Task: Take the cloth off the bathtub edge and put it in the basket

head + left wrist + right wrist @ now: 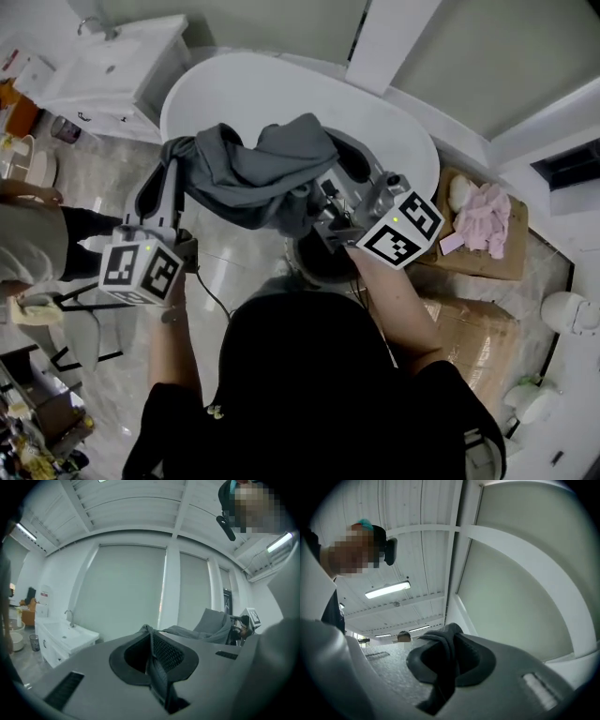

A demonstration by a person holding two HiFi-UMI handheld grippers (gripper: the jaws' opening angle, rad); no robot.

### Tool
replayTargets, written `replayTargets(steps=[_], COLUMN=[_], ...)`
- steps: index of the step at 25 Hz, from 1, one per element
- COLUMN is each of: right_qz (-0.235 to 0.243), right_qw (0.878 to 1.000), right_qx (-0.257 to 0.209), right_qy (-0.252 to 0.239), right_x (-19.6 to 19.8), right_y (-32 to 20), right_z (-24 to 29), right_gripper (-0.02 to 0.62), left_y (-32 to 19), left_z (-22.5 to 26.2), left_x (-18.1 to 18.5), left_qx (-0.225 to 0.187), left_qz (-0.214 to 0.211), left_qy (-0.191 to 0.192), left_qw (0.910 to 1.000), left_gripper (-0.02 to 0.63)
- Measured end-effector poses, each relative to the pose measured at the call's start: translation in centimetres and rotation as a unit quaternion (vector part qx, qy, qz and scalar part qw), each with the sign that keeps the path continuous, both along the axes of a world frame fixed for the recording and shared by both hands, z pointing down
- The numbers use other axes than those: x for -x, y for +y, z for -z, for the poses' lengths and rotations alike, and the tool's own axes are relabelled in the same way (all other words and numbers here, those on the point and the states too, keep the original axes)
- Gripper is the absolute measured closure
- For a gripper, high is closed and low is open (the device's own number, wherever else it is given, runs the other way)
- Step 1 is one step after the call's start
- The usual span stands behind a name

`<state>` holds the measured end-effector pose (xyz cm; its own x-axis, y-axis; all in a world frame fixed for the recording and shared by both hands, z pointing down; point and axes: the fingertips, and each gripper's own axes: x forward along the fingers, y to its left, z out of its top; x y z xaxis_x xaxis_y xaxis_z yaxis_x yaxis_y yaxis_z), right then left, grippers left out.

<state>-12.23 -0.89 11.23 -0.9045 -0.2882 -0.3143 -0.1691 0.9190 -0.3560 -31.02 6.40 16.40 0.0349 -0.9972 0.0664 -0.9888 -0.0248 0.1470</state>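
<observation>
A dark grey cloth (258,169) hangs stretched between both grippers above the white bathtub (244,89). My left gripper (172,152) is shut on the cloth's left corner. Along its own jaws the fabric (157,667) is pinched between the pads and runs off to the right. My right gripper (317,202) is shut on the cloth's right side, and a thick fold (445,660) fills its jaws. A dark round basket (314,267) stands on the floor beside the tub, partly hidden under the cloth and the right gripper.
A white sink cabinet (112,66) stands left of the tub. Cardboard boxes at the right carry a pink cloth (486,217). Another person (37,239) stands at the left edge. A white fixture (572,314) sits at the far right.
</observation>
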Motion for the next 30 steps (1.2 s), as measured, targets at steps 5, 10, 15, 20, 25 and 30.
replayTargets(steps=[5, 10, 15, 20, 25, 30], right_qz=[-0.066, -0.145, -0.205, -0.25, -0.287, -0.307], right_qw=[0.998, 0.989, 0.976, 0.962, 0.945, 0.927], right_qx=[0.006, 0.026, 0.067, 0.099, 0.144, 0.197], right_qy=[0.003, 0.016, 0.035, 0.049, 0.065, 0.09], right_x=[-6.7, -16.9, -20.2, -22.0, -24.9, -29.0], right_y=[-0.4, 1.3, 1.1, 1.0, 2.4, 4.7], right_z=[0.3, -1.6, -4.4, -8.1, -13.2, -18.1], right_gripper=[0.578, 0.578, 0.579, 0.578, 0.578, 0.578], left_y=[-4.4, -6.6, -9.6, -11.7, -11.6, -9.6], left_z=[-1.1, -3.2, -6.2, -10.0, -14.9, -19.5], left_x=[-5.9, -16.3, -20.3, -23.3, -27.2, -32.0], left_qx=[0.011, 0.034, 0.068, 0.1, 0.147, 0.212], left_qz=[-0.089, -0.187, -0.265, -0.323, -0.368, -0.392], left_qy=[0.011, 0.02, 0.029, 0.037, 0.038, 0.035], left_qw=[0.9959, 0.9816, 0.9613, 0.9404, 0.9171, 0.8946], left_gripper=[0.569, 0.569, 0.569, 0.569, 0.569, 0.568])
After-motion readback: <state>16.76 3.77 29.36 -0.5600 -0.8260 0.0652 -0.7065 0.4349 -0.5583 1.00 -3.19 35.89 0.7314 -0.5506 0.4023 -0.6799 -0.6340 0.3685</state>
